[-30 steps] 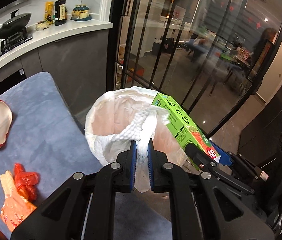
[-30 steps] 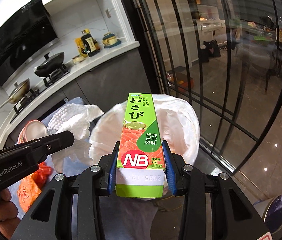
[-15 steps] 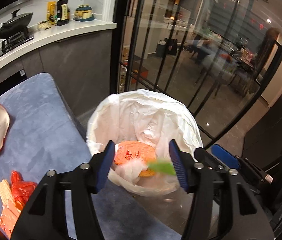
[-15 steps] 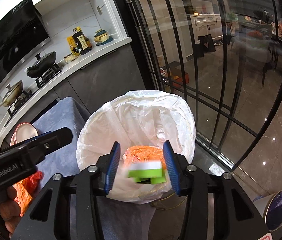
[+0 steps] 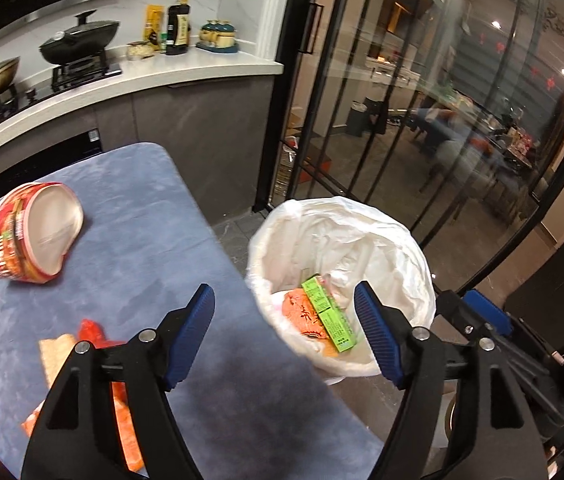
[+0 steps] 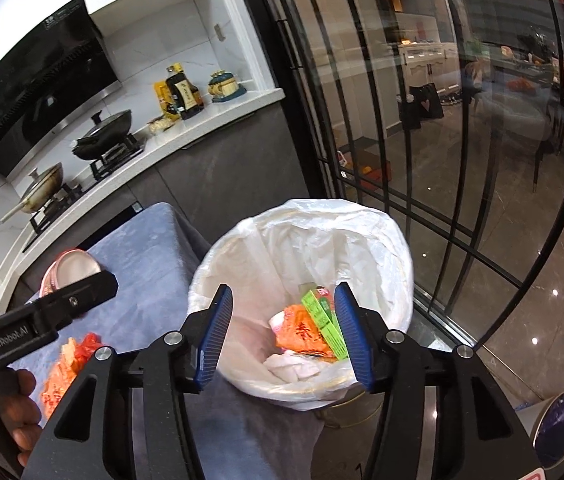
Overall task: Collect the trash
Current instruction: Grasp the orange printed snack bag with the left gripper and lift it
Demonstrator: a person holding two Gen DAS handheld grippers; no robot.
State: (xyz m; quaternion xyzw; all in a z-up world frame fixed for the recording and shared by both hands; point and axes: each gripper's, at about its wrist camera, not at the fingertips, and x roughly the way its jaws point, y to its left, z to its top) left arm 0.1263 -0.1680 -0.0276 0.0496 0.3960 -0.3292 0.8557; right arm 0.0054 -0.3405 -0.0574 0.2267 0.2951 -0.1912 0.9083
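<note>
A bin lined with a white bag (image 5: 397, 236) (image 6: 373, 224) stands just past the right edge of the blue table (image 5: 134, 236) (image 6: 150, 248). Inside lie the green wasabi box (image 5: 327, 314) (image 6: 321, 316), an orange wrapper (image 5: 301, 314) (image 6: 301, 330) and white paper (image 6: 291, 364). My left gripper (image 5: 283, 332) is open and empty over the table's edge and the bin's rim. My right gripper (image 6: 283, 330) is open and empty above the bin. A crushed red noodle cup (image 5: 32, 234) (image 6: 68, 270) and orange and red wrappers (image 5: 94, 356) (image 6: 64, 372) lie on the table.
A kitchen counter (image 5: 122, 80) with pans and bottles runs behind the table. Black-framed glass doors (image 5: 401, 100) stand right behind the bin. A round bluish object (image 6: 559, 426) lies on the floor at the lower right.
Both grippers opened. The left one dropped the white paper and the right one dropped the green box; both now lie in the bin. Both grippers have drawn back a little.
</note>
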